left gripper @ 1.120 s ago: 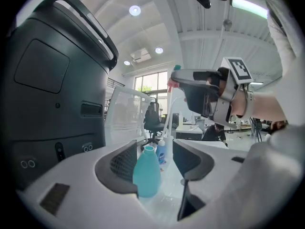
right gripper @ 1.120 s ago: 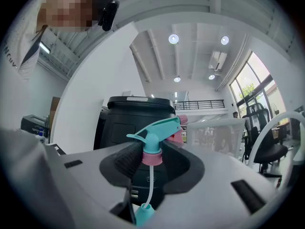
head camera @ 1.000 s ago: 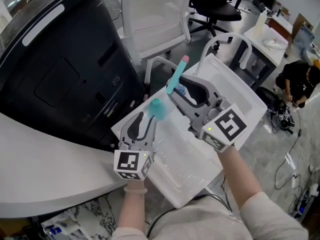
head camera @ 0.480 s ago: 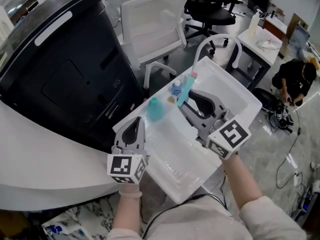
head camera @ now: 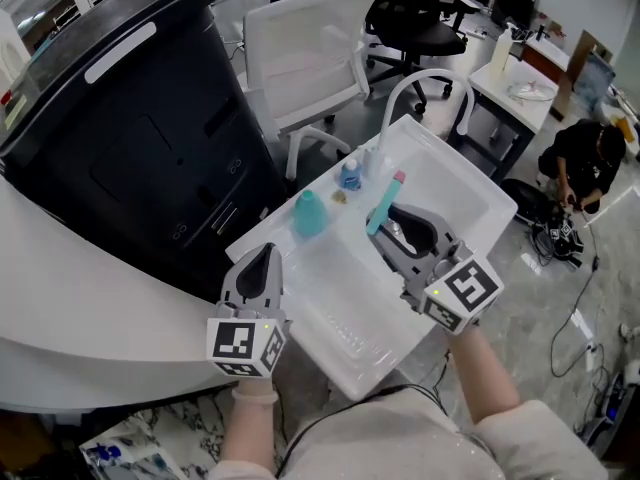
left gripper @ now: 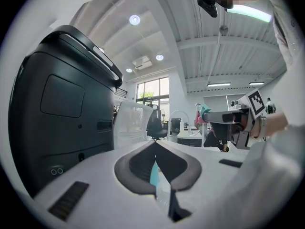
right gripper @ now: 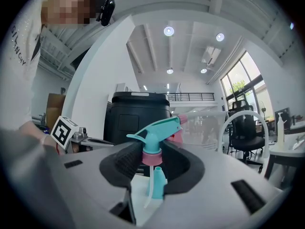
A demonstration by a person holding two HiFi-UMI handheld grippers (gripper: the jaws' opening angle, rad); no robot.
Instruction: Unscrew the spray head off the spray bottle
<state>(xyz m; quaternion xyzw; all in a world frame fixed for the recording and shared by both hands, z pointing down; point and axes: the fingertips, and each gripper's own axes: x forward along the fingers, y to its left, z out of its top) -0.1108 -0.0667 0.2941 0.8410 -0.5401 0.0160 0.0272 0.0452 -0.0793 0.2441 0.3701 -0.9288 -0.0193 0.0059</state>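
Observation:
The teal spray bottle (head camera: 308, 213) stands headless on the white sink unit's drainboard (head camera: 350, 318). Its teal spray head (head camera: 385, 203), with a pink collar and pink nozzle tip, is off the bottle and sits between the jaws of my right gripper (head camera: 388, 223), which is shut on it above the basin. In the right gripper view the spray head (right gripper: 155, 133) hangs its dip tube over the bottle (right gripper: 158, 179). My left gripper (head camera: 265, 252) is shut and empty, a little short of the bottle. Behind the closed tips of the left gripper (left gripper: 155, 143) the bottle (left gripper: 153, 174) shows.
A small blue bottle (head camera: 350, 175) stands at the basin's back rim near an arched white faucet (head camera: 430, 80). A large black bin (head camera: 130, 138) fills the left. Behind are a white chair (head camera: 300, 48) and a black one. A person (head camera: 590, 163) crouches at far right.
My left gripper's jaws have closed and it has drawn back from the bottle. My right gripper has carried the spray head to the right, away from the bottle.

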